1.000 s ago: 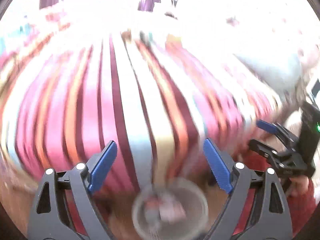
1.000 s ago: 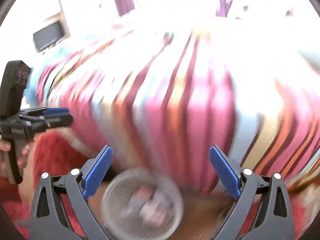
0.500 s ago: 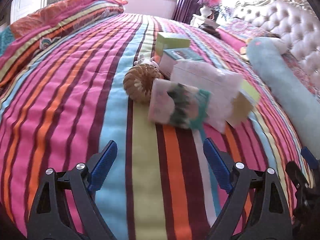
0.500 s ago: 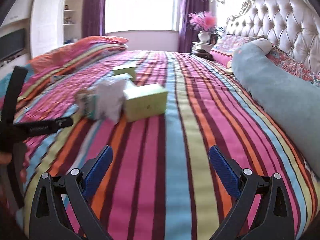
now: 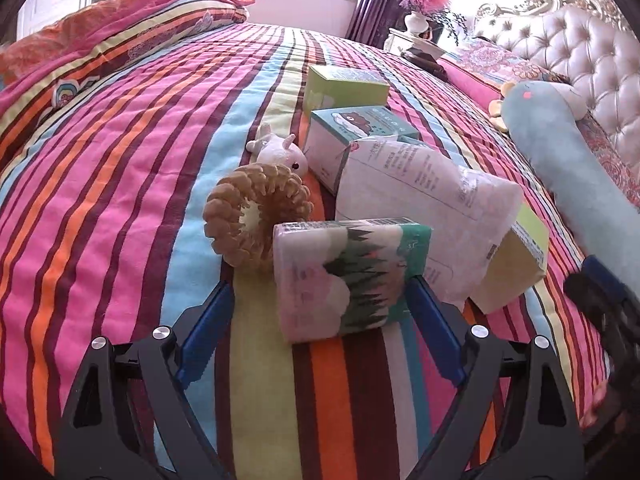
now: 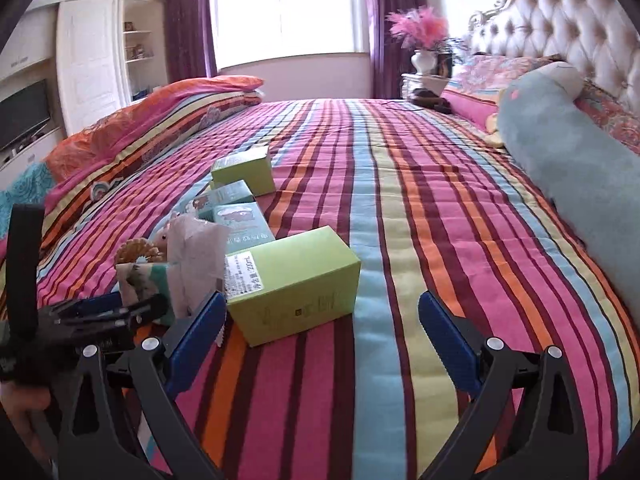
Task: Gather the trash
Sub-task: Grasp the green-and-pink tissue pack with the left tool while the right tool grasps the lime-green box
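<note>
Left hand-held gripper (image 5: 316,316), fingers spread, straddled the soft plastic-wrapped tissue pack (image 5: 348,276) lying on the striped bed (image 5: 120,184), apparently positioned for pickup; right hand-held gripper (image 6: 320,328) hovered likewise spread, empty.

Striped bedspread (image 6: 400,240) fills the bed, a long blue plush bolster (image 6: 568,160) lies along the tufted headboard (image 6: 560,20), and pink feathers in a white vase (image 6: 424,60) stand by the window (image 6: 288,12).

Our left gripper (image 5: 316,316) hangs with jaws spread around a soft tissue pack (image 5: 352,276) on the striped bedspread (image 5: 120,184). A brown ring toy (image 5: 256,216) touches its far-left corner (white plush (image 5: 280,152) beyond).
</note>
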`<state>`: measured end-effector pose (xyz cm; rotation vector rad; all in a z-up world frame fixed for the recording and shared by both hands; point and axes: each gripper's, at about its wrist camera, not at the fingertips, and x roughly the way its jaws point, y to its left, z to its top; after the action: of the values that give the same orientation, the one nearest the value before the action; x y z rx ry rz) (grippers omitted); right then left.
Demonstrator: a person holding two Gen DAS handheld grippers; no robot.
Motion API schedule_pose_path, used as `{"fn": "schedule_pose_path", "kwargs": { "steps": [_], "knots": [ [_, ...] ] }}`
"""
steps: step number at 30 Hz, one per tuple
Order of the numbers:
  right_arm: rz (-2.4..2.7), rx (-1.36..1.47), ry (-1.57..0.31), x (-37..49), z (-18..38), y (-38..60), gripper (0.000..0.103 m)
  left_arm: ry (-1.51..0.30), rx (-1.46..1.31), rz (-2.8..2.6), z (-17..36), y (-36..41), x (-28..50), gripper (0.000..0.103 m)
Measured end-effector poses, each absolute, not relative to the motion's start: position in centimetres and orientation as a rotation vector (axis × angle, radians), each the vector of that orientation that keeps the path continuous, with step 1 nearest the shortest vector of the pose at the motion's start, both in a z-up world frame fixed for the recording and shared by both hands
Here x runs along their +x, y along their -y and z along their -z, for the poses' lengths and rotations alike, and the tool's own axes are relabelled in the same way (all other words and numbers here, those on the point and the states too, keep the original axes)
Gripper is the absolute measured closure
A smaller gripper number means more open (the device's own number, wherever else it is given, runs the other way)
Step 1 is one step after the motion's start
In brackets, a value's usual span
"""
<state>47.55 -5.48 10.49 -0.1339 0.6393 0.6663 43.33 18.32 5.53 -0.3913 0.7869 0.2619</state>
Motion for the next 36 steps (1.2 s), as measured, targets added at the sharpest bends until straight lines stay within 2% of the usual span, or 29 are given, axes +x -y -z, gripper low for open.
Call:
{"fn": "schedule_pose_path", "kwargs": {
  "steps": [4,12,20,25,28,32,36],
  "knots": [
    [-0.693,-0.235,-0.550,45.6,-10.3,5.6,0.010,-0.774,-0.385,-0.265,-5.6,-18.2,43.1,0.018],
    [-0.571,-0.377,-0.542,46.6,-9.4,2.5,0.010,-0.767,-0.383,-0.213,-5.6,-18.1,42.9,0.018],
    [-0.427,-0.345,-0.622,50.0,-8.4,8.2,0.010,-0.762,-0.383,-0.158,-5.9,-17.5,43.7,0.018],
    [-0.545,-0.167,-0.669,47.8,-9.0,12.0,0.010,-0.796,-0.374,-0.163,-5.3,-17.1,44.4,0.018],
    [-0.629,-0.157,-0.649,46.3,-9.4,10.2,0.010,-0.813,-0.390,-0.170,-4.9,-17.2,44.6,0.018],
    [-0.507,-0.329,-0.614,46.5,-8.6,5.9,0.010,-0.814,-0.409,-0.189,-4.8,-17.4,44.9,0.018],
    [-0.450,-0.266,-0.675,48.7,-7.4,6.1,0.011,-0.818,-0.398,-0.202,-4.7,-17.4,45.1,0.019]
  ]
}}
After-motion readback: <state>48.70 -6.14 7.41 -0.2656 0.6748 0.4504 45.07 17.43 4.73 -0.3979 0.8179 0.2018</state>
